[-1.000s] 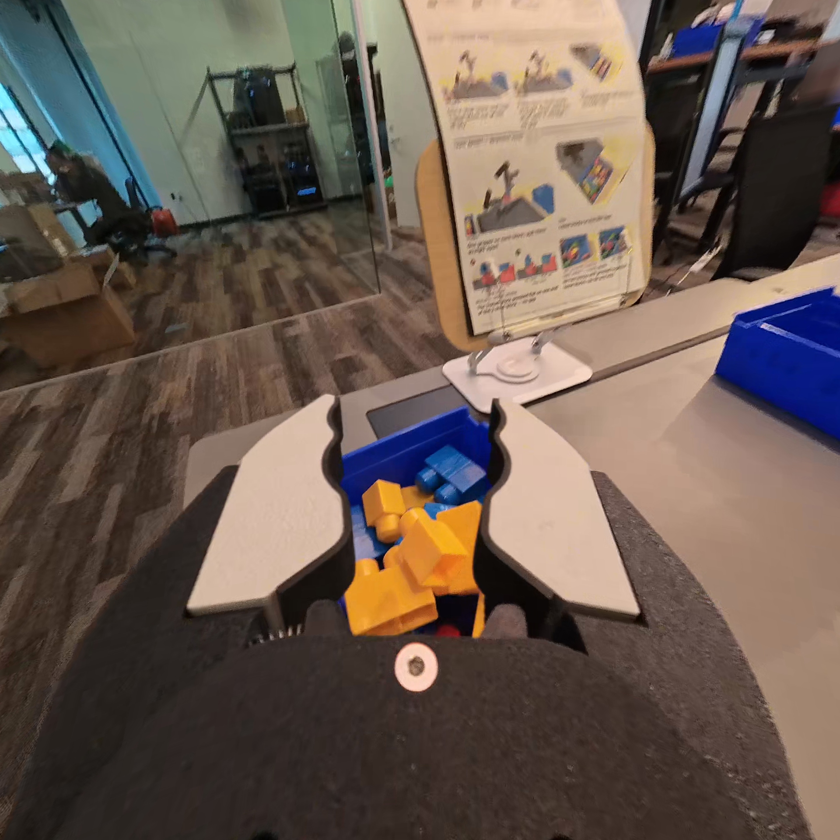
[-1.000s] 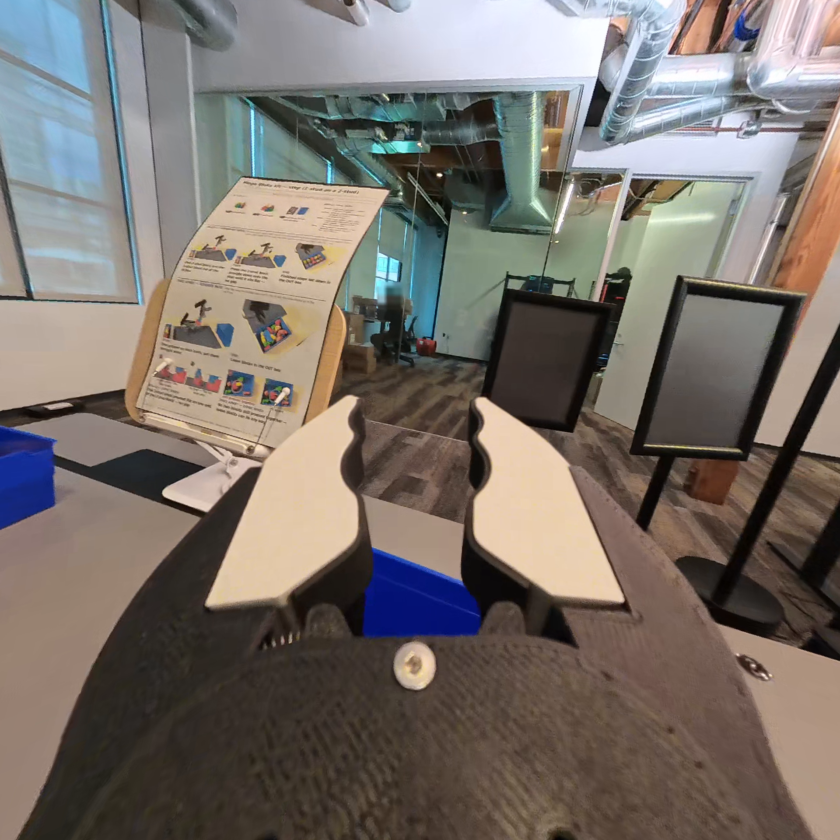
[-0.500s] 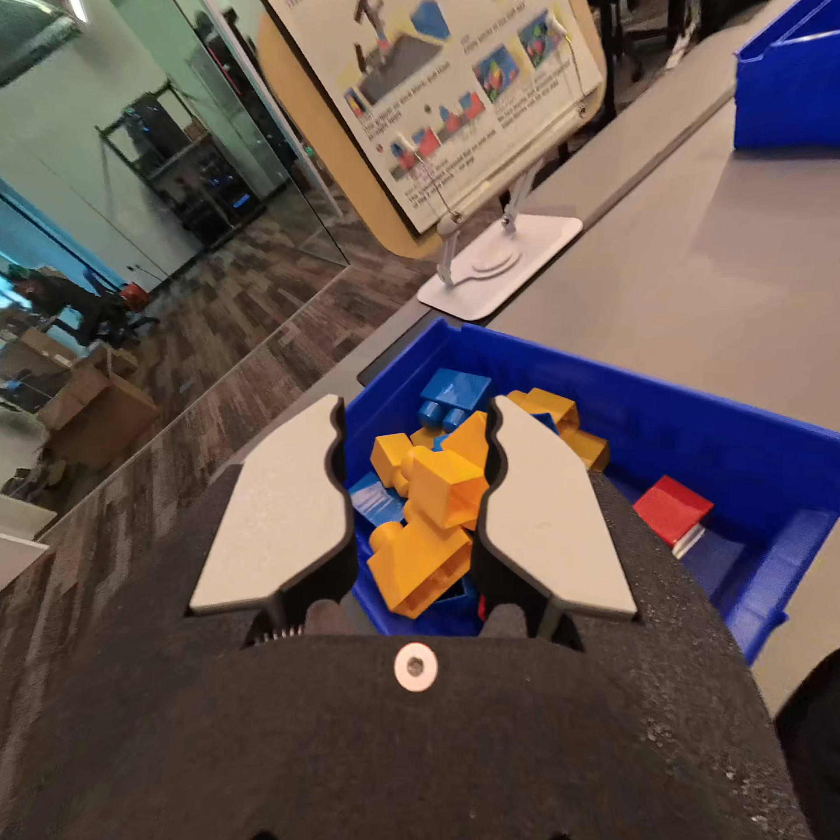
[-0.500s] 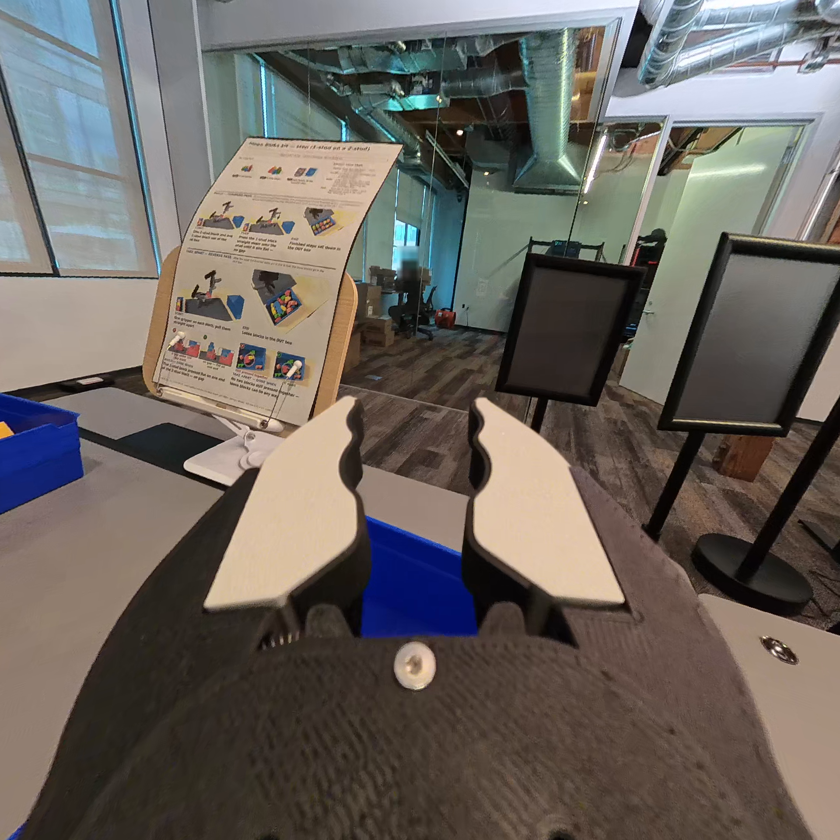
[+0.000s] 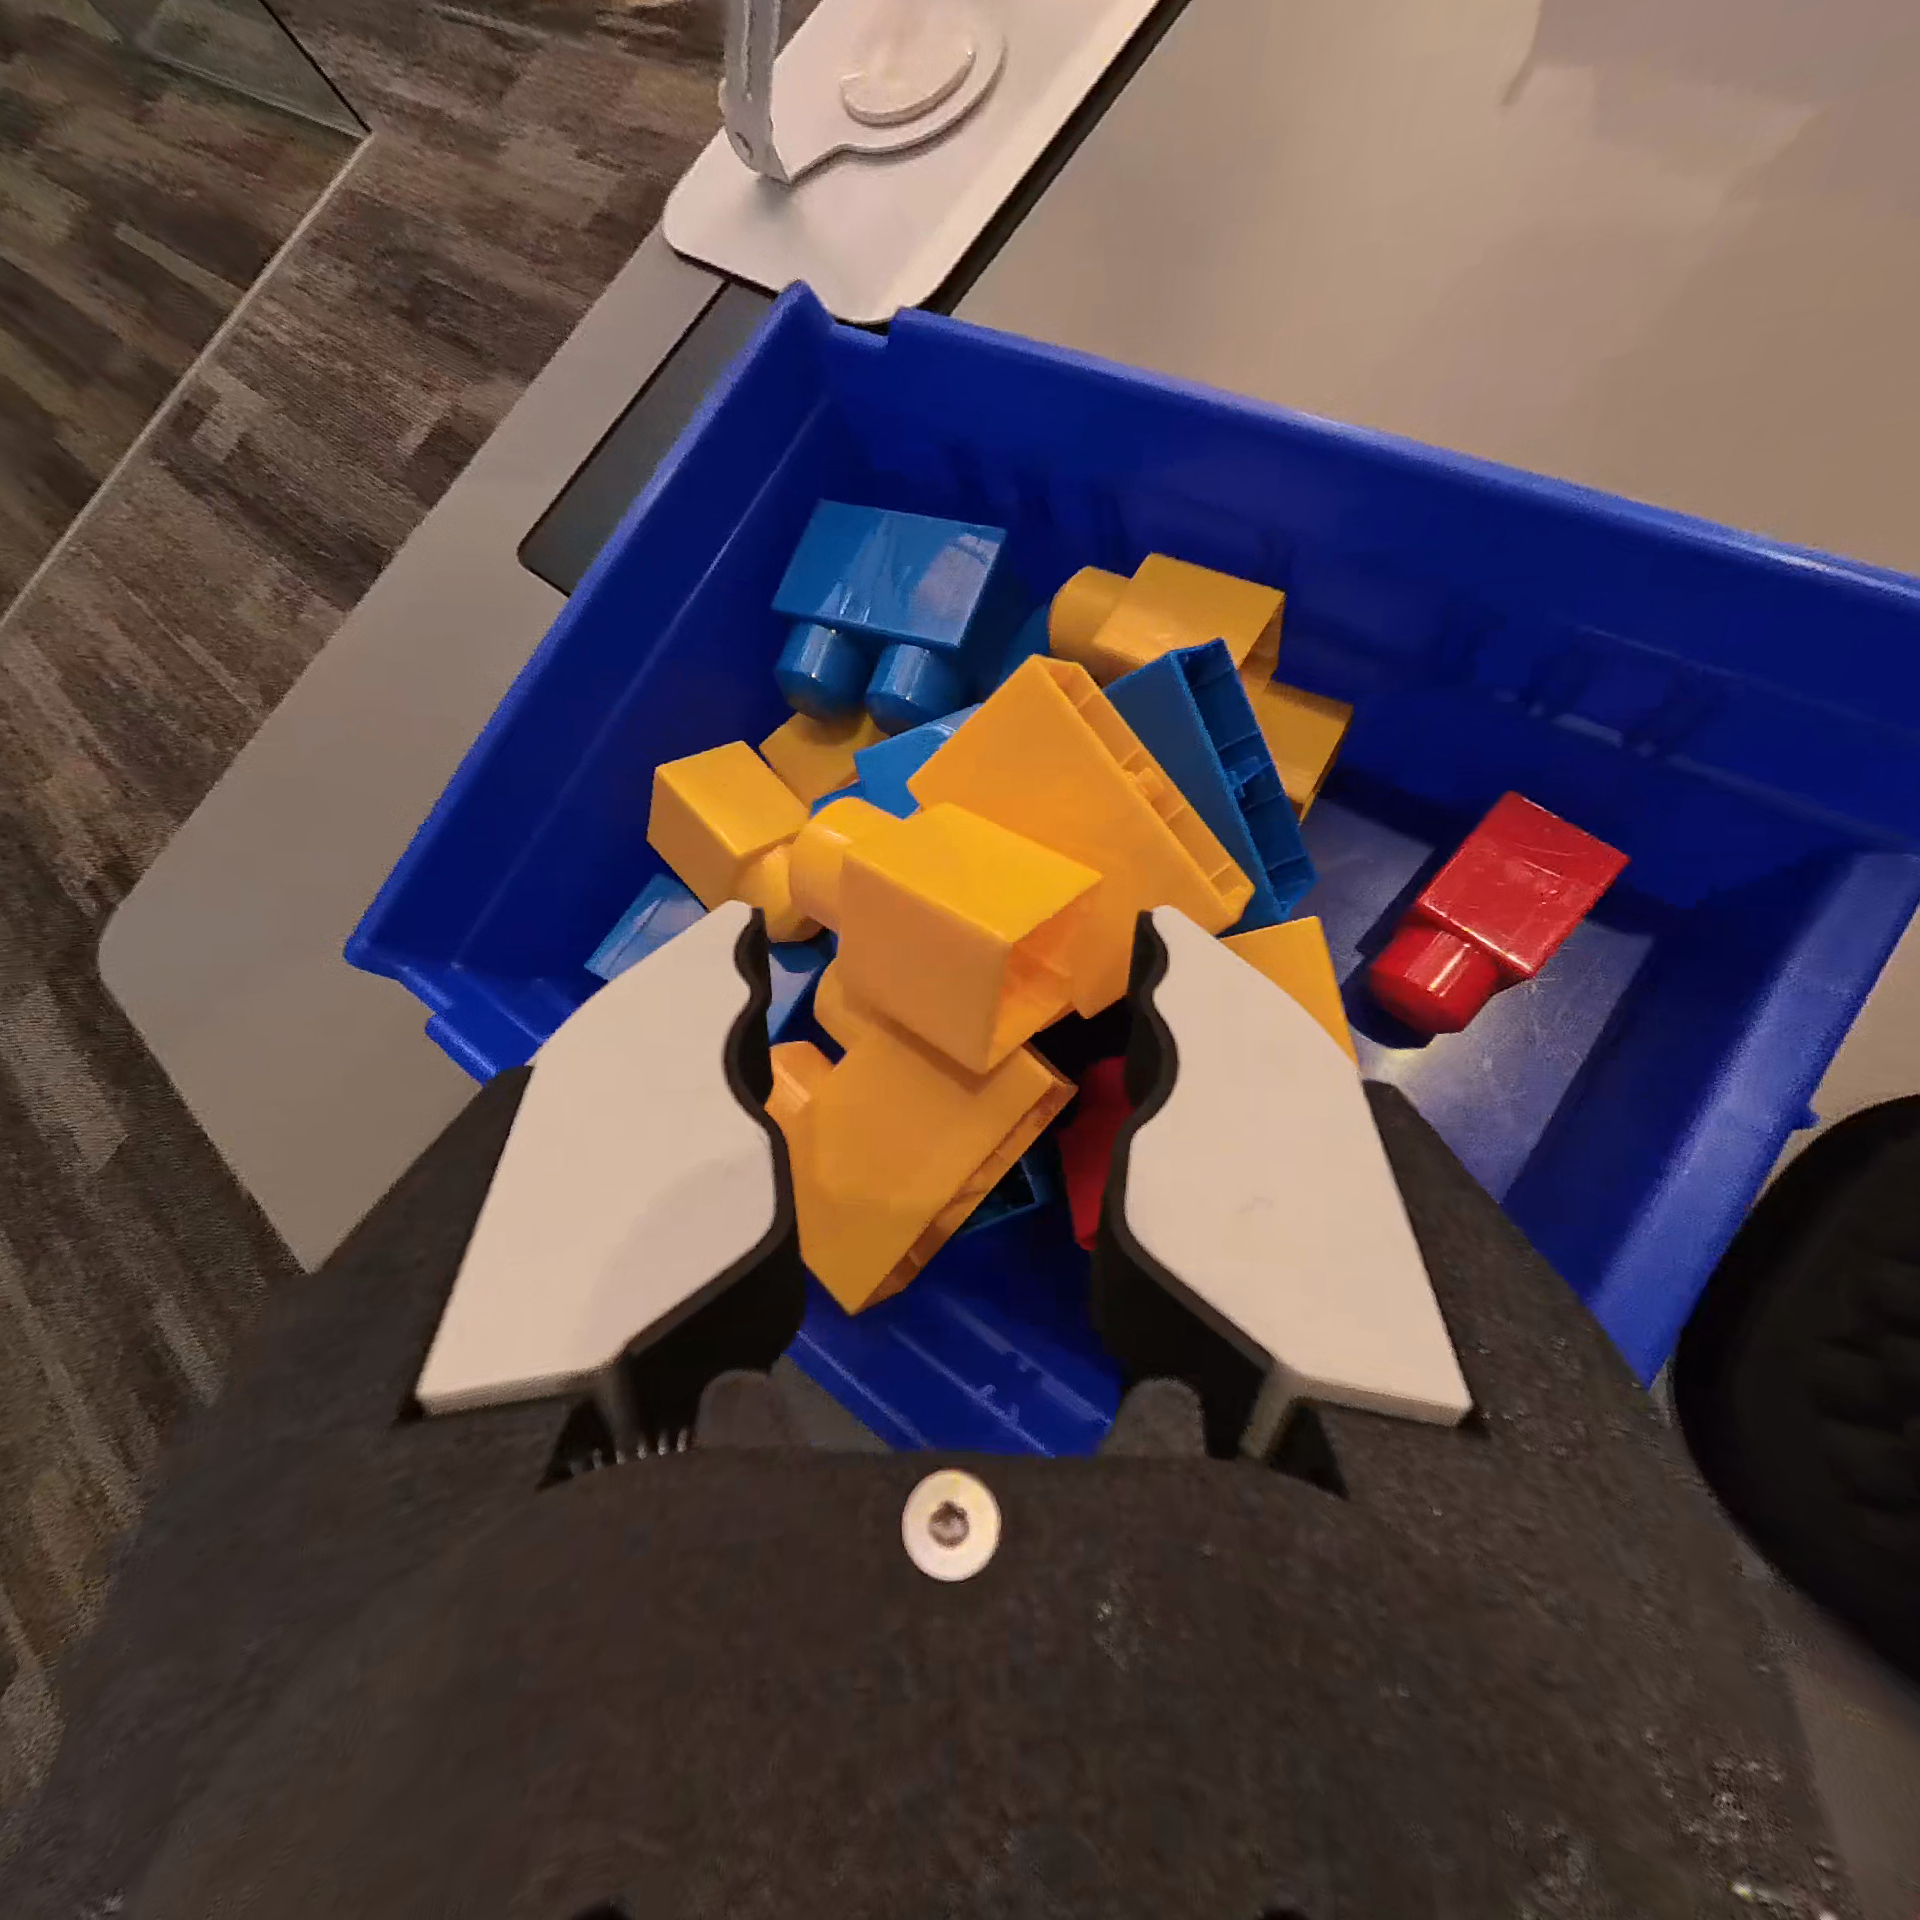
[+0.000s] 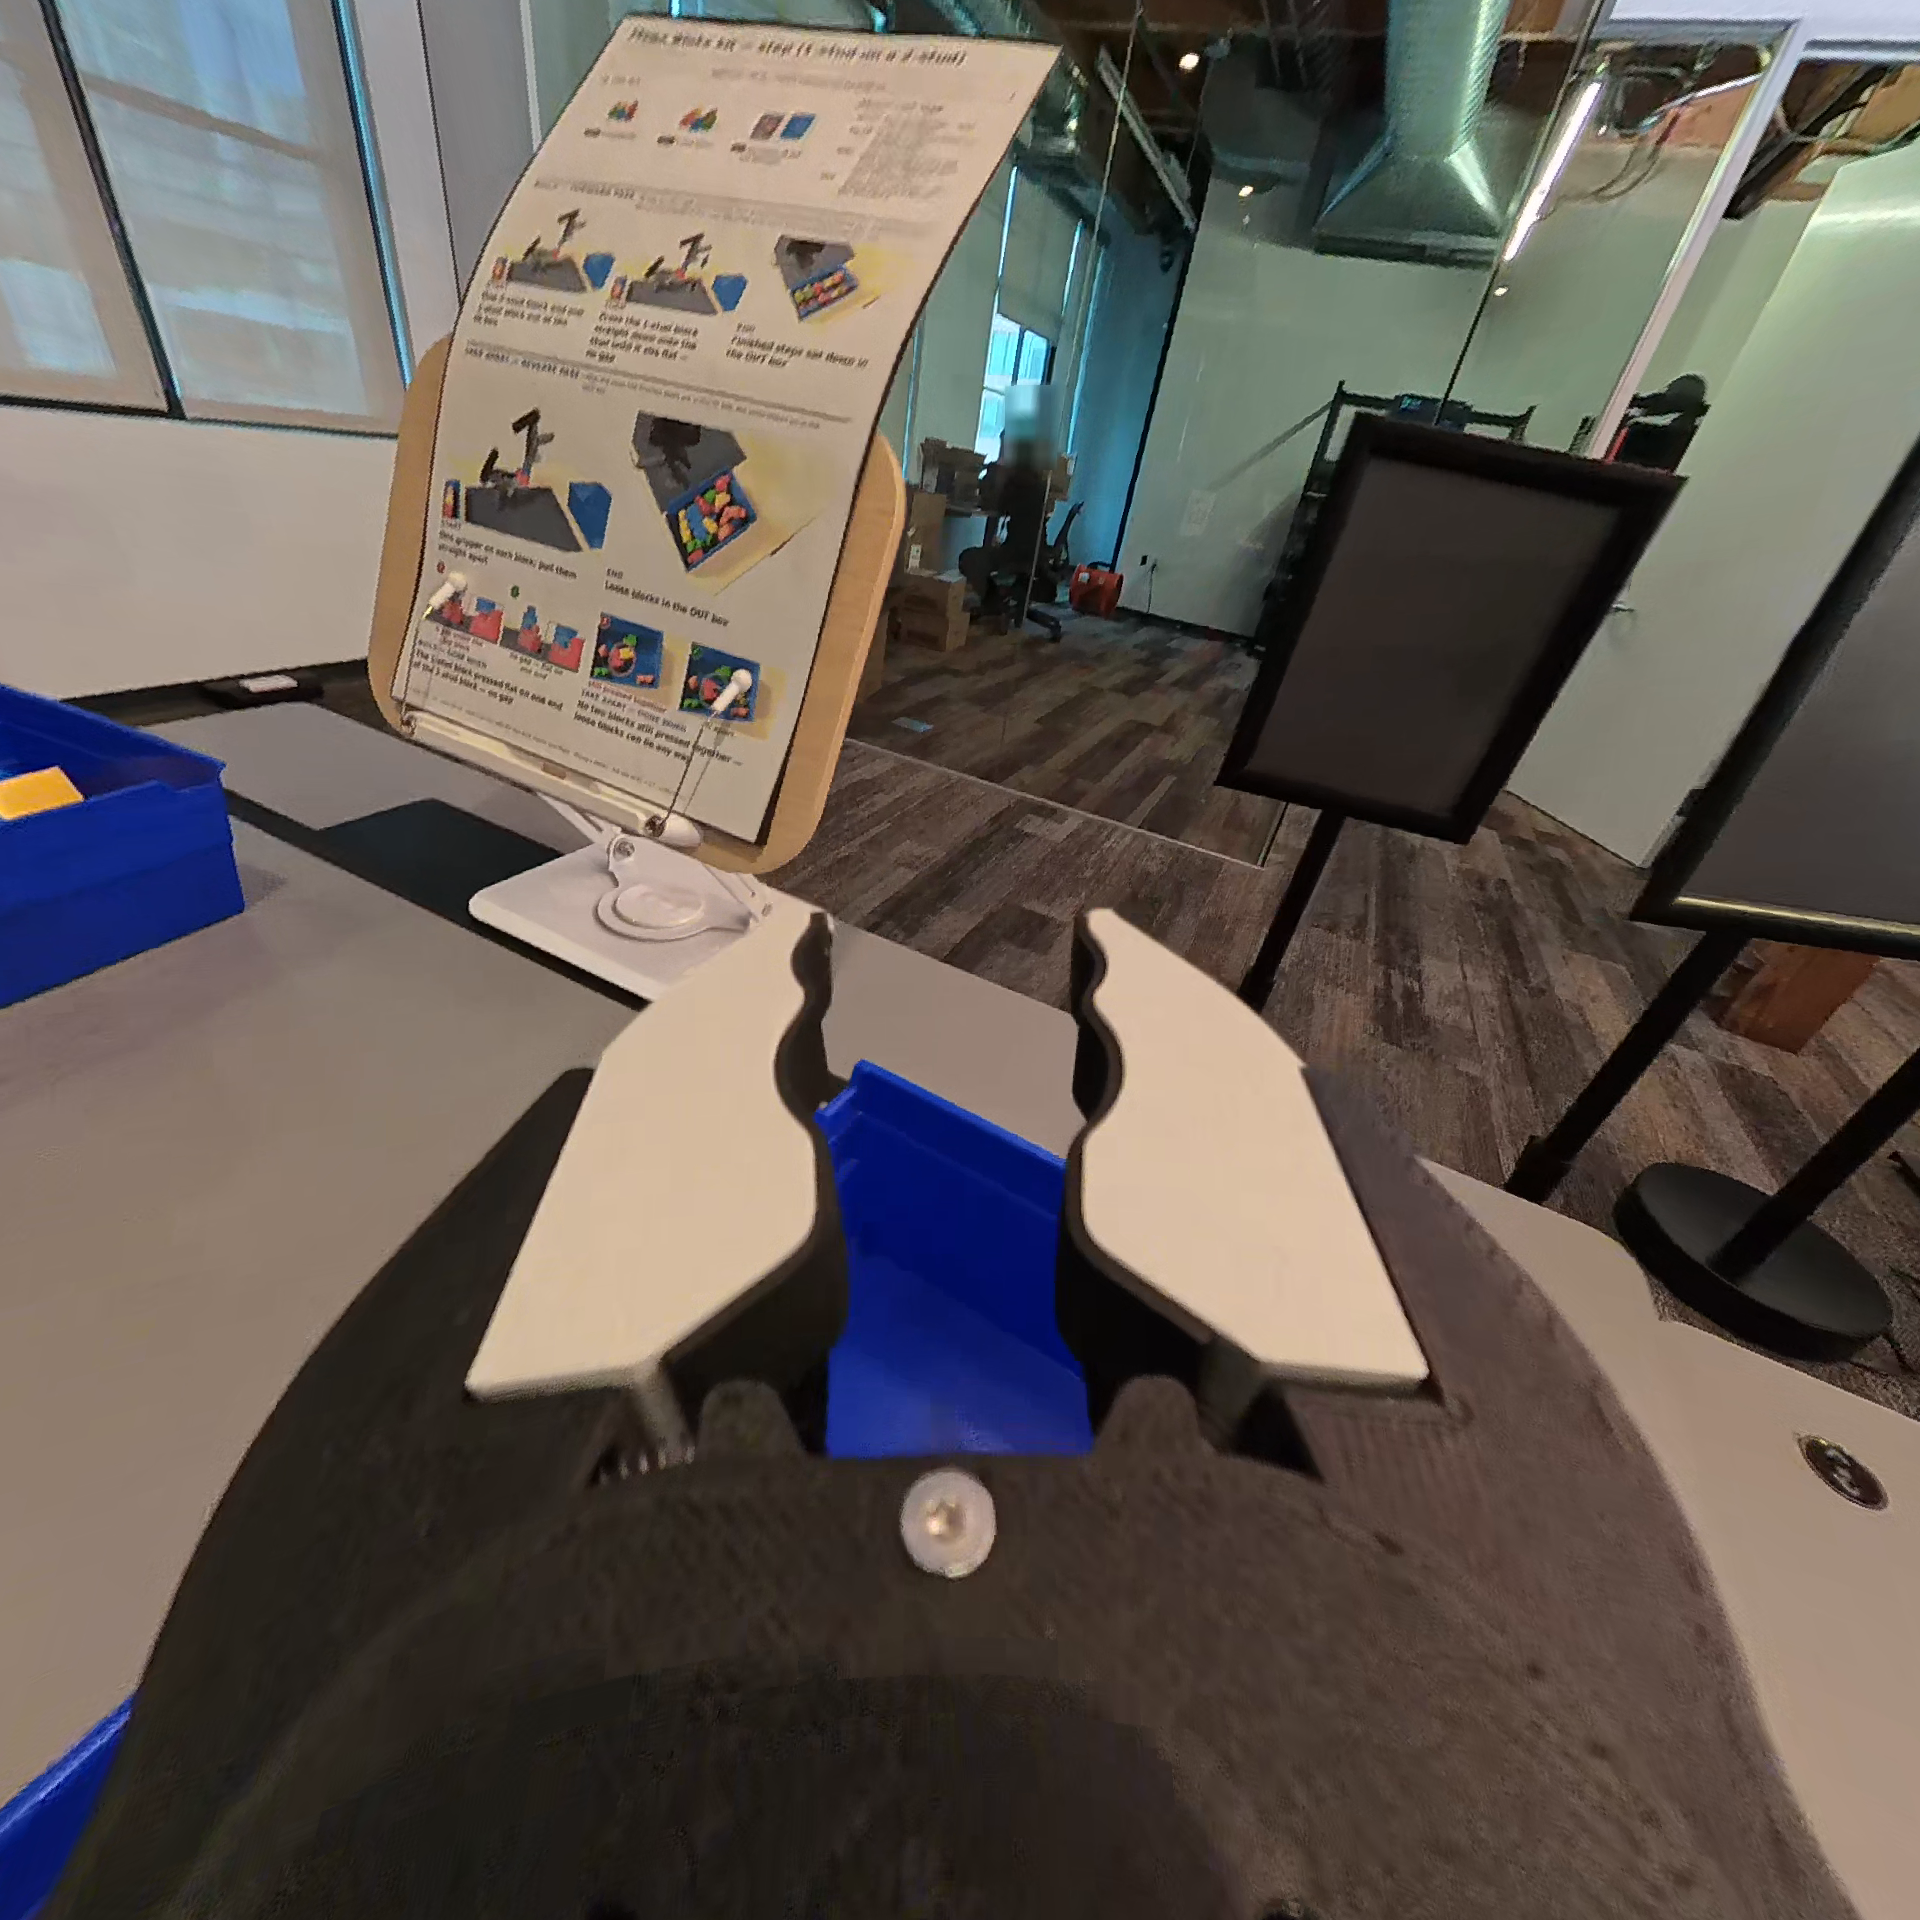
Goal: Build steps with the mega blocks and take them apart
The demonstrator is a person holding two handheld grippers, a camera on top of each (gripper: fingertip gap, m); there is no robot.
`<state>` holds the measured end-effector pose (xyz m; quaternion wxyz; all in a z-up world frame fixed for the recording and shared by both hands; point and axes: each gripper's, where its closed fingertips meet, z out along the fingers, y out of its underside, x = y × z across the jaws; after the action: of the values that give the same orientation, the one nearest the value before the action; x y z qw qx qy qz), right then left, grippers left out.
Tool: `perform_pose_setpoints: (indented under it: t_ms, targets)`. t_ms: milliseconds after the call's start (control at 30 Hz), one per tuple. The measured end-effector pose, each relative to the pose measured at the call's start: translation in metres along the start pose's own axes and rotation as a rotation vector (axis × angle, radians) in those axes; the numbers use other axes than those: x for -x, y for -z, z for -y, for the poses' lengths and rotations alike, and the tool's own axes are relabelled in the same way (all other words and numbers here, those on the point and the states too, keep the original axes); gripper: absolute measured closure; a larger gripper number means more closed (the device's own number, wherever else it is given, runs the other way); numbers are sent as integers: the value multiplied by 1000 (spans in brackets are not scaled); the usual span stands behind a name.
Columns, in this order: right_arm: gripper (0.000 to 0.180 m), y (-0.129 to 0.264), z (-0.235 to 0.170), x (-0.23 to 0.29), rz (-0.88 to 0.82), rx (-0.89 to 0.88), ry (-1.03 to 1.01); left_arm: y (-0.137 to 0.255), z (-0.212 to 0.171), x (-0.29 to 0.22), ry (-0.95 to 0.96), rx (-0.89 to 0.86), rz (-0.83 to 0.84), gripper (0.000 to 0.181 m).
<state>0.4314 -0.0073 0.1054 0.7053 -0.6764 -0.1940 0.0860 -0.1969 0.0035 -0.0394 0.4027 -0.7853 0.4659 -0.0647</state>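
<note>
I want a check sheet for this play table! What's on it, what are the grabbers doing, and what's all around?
Surface: grey table, bare between the bins.
Job's things: blue bin holding loose yellow blocks, blue blocks and red block; second bin under the right gripper, contents hidden.
Clutter: instruction sheet on a white stand.
Grippers: left gripper over the pile, jaws open; right gripper open, holding nothing.
Cables: nothing seen.
Surroundings: wood-pattern floor, glass walls, black sign stands, a person far off.
</note>
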Motion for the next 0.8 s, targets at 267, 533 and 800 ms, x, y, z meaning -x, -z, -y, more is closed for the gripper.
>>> perform_pose_setpoints:
  t_ms: [267, 533, 800]
  targets:
    - [135, -9, -1, 20, 76, 31, 35, -2, 2, -1, -120, 91, -178, 105]
    - [135, -13, -10, 25, 103, 74, 22, -14, 0, 2, -144, 73, -342, 100]
    - [134, -17, -23, 27, 112, 147, 55, -23, -5, -2, -143, 69, -450, 114]
